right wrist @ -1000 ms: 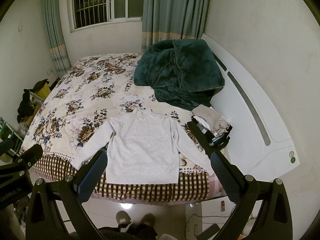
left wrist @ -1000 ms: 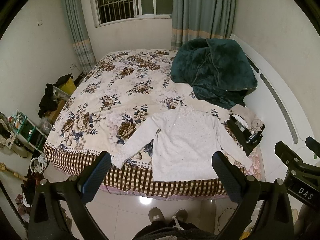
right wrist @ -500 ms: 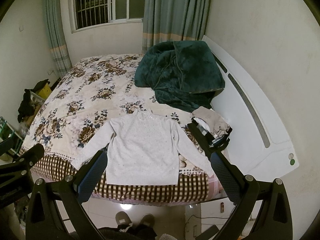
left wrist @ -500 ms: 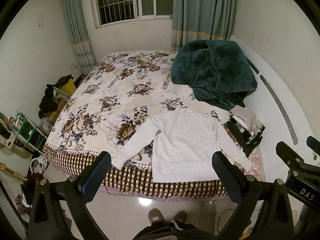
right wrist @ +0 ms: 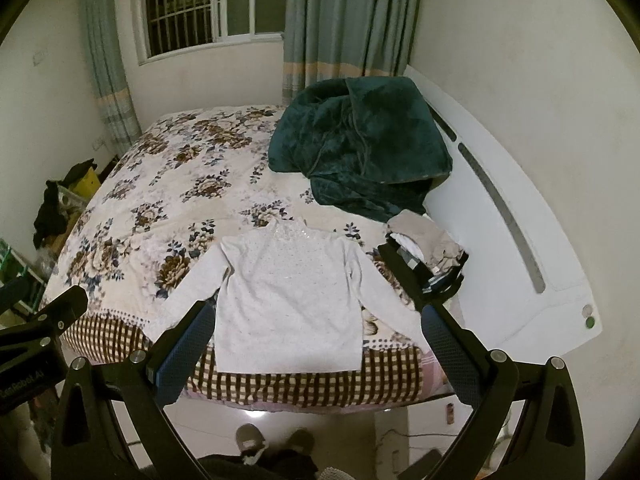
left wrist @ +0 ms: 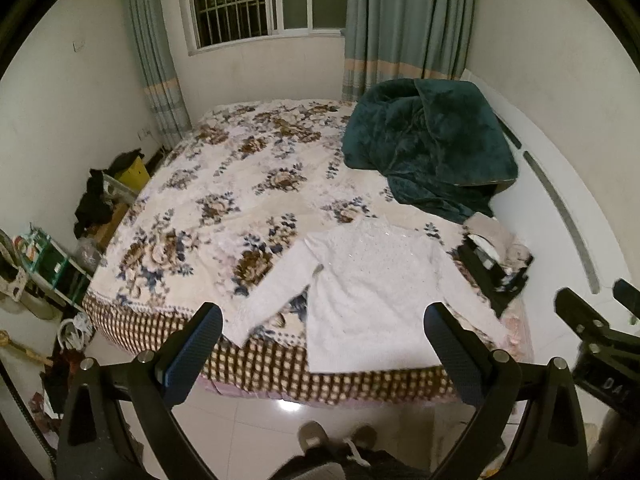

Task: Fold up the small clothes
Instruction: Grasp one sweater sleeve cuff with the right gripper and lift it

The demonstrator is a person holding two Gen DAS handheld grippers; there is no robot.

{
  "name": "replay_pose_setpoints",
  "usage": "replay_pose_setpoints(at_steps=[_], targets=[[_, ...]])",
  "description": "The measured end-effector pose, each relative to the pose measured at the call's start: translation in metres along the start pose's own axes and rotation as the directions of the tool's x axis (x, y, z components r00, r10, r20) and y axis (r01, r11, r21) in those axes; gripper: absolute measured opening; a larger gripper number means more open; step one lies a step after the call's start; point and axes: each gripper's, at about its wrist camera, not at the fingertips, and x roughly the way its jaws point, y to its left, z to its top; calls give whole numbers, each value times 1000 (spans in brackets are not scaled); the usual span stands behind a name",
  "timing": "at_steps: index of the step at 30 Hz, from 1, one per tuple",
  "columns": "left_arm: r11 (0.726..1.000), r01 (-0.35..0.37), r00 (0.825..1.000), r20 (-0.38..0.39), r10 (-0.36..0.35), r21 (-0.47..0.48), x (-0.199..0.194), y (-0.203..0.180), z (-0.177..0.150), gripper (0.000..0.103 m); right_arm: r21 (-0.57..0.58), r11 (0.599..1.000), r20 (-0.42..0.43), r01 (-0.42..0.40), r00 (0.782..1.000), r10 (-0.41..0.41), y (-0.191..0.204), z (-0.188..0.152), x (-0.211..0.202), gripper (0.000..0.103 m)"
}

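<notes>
Both the left tongs [left wrist: 322, 344] and right tongs [right wrist: 316, 342] hang spread wide and empty, short of the white sweater [right wrist: 286, 300] lying flat at the bed [right wrist: 160, 184] edge. Its hem overhangs; a careless tug could drag it off.

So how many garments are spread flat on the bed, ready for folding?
1: the white sweater at the bed's near edge. The small clothes pile to its right may hide more.

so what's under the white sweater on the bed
The white sweater lies flat on the floral bedspread, its hem reaching the checkered border. Flowers show between the sleeves and body; whatever sits directly beneath the body is covered.
</notes>
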Motion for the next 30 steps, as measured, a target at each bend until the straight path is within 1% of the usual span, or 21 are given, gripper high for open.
replay_pose_setpoints(at_steps=[3,5,6,8,9,10,11,14,17,18,19,20,21,22,23,24,25,26,27,29,30], targets=[[1000,-22,1000,16,22,4,29,5,3,103,57,998,-39,5,999,-2,-13,2,19,103],[999,-50,998,25,49,19,57,4,6,103,117,992,-79,39,996,-30,-30,0,49,103],[998,-61,998,25,60,26,71,5,5,103,158,984,-105,76,993,-59,-46,-3,66,103],[997,-67,998,5,67,37,108,2,7,103,225,966,-151,127,984,-94,-67,-10,105,103],[997,-66,998,-9,66,41,124,2,6,103,268,952,-180,151,978,-105,-84,-17,122,103],[997,-63,997,-34,65,48,149,-5,7,103,312,933,-213,182,970,-118,-103,-26,142,103],[997,-61,997,-46,64,52,163,-8,4,103,346,915,-239,206,963,-126,-118,-35,161,103],[995,-67,991,-109,75,77,219,-26,-4,103,455,844,-327,284,935,-138,-175,-75,222,103],[992,-79,977,-188,97,99,280,-49,-13,103,581,740,-407,339,908,-96,-235,-123,292,103],[990,-91,969,-219,113,107,304,-58,-16,103,621,698,-434,356,898,-73,-255,-141,316,103],[989,-100,963,-238,124,111,318,-63,-20,103,666,651,-448,364,893,-41,-273,-160,342,103],[986,-116,953,-265,144,118,340,-71,-24,103,700,610,-456,371,890,-18,-287,-176,366,103],[982,-137,940,-295,171,130,365,-81,-29,103,740,552,-467,384,884,10,-308,-196,395,103],[978,-154,926,-324,192,138,385,-87,-33,103,762,510,-478,399,878,28,-318,-212,414,102],[977,-162,916,-347,201,139,399,-91,-37,103,782,465,-491,416,870,48,-325,-226,433,101],[978,-162,904,-377,201,134,420,-98,-42,103,806,411,-495,426,866,72,-336,-242,456,101],[978,-160,893,-403,201,133,435,-101,-46,103,830,355,-489,429,867,94,-347,-259,479,99],[977,-161,880,-429,205,136,454,-107,-51,103,843,314,-487,437,867,103,-354,-270,495,97],[977,-160,871,-446,206,138,468,-111,-55,103,860,268,-475,434,873,110,-365,-282,512,93],[977,-163,860,-466,210,140,498,-119,-63,103,889,171,-447,424,886,126,-385,-308,548,88],[975,-168,855,-472,217,144,514,-122,-67,103,898,134,-436,420,891,130,-390,-316,561,85]])
